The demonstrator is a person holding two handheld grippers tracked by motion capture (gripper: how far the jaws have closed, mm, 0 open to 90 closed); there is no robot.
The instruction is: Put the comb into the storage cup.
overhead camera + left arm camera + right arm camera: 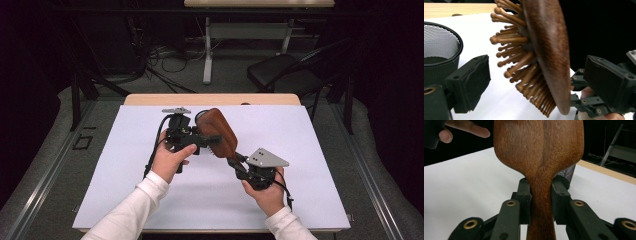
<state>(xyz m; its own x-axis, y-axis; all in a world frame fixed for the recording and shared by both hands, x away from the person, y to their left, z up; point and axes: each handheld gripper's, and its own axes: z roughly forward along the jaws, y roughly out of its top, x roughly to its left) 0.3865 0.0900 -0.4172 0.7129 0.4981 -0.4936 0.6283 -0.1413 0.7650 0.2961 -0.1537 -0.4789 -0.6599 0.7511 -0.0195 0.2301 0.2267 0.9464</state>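
A brown wooden paddle hairbrush (218,131) is held up over the white table cover. My right gripper (540,197) is shut on its handle (540,215), one pad on each side, and the smooth back of the brush (539,150) faces that camera. My left gripper (207,140) reaches in from the left and straddles the brush head (549,50). Its pads (471,82) stand clear of the wood on both sides, so it is open, with the wooden bristles (516,60) pointing toward its left jaw.
A black mesh cup (439,50) stands on the white cover (300,150) just behind the brush, and its rim peeks out in the right gripper view (569,173). Beyond the table's wooden far edge (210,99) are a black chair (285,72), cables and another table.
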